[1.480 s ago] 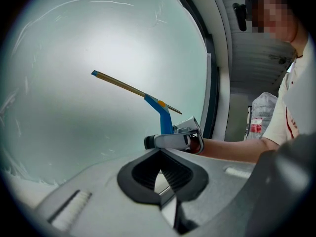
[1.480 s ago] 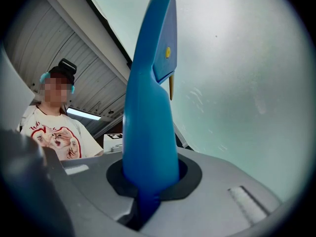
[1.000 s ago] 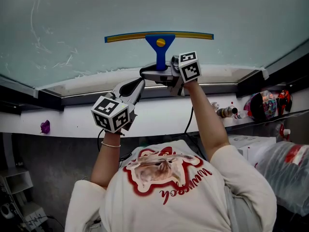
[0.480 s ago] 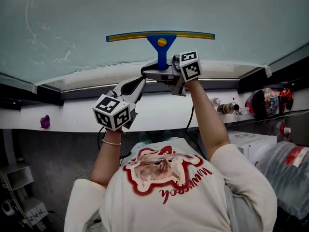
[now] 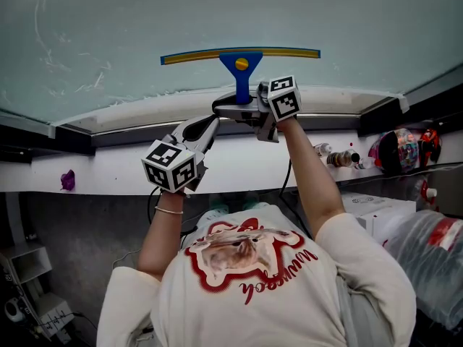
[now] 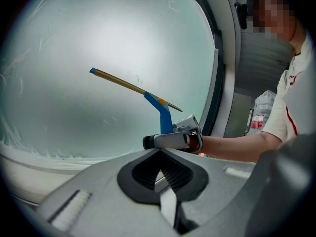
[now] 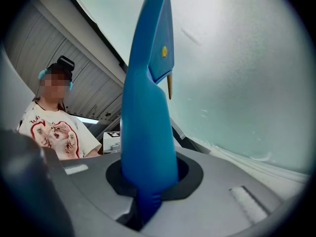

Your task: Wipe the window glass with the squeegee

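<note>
The squeegee (image 5: 241, 71) has a blue handle and a yellow-edged blade lying flat and level against the frosted window glass (image 5: 108, 20). My right gripper (image 5: 239, 107) is shut on the bottom of the handle (image 7: 148, 122), just above the sill. Its jaws have just been opening a little, with the handle still between them. My left gripper (image 5: 208, 126) hangs lower left of it, off the glass, jaws together on nothing. From the left gripper view, the squeegee (image 6: 160, 113) and the right gripper (image 6: 170, 140) stand ahead of the shut left gripper (image 6: 160, 196).
A white sill (image 5: 108, 172) runs below the glass inside a dark frame (image 6: 224, 83). Soap streaks (image 5: 72, 78) mark the glass at the left. On the ledge sit a small purple object (image 5: 67, 180) and bottles (image 5: 336, 157). A plastic bag (image 5: 427, 259) lies at the right.
The squeegee blade has slid a little down the glass toward the sill, carried by the right gripper. The left gripper has sunk slightly too.
</note>
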A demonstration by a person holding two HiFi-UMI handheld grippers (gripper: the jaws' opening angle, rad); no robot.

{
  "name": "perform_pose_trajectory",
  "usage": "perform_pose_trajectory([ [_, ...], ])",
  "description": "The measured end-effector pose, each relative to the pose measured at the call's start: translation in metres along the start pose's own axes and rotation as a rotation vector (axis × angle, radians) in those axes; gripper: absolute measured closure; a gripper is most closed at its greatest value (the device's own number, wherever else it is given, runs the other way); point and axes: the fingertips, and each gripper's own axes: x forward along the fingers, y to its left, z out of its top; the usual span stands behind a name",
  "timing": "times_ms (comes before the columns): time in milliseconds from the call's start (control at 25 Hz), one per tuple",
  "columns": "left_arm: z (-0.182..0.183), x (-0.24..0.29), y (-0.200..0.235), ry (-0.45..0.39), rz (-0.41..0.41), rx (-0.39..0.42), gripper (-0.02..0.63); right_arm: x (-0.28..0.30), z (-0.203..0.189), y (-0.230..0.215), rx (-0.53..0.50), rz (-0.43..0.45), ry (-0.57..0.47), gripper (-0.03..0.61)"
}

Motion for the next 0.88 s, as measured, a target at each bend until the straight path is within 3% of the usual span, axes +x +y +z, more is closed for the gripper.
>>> perform_pose_trajectory([
  [880, -0.047, 0.009, 0.010, 0.126, 0.005, -0.031, 0.607, -0.002, -0.044, -0.025, 0.107, 0.007, -0.019, 0.522],
])
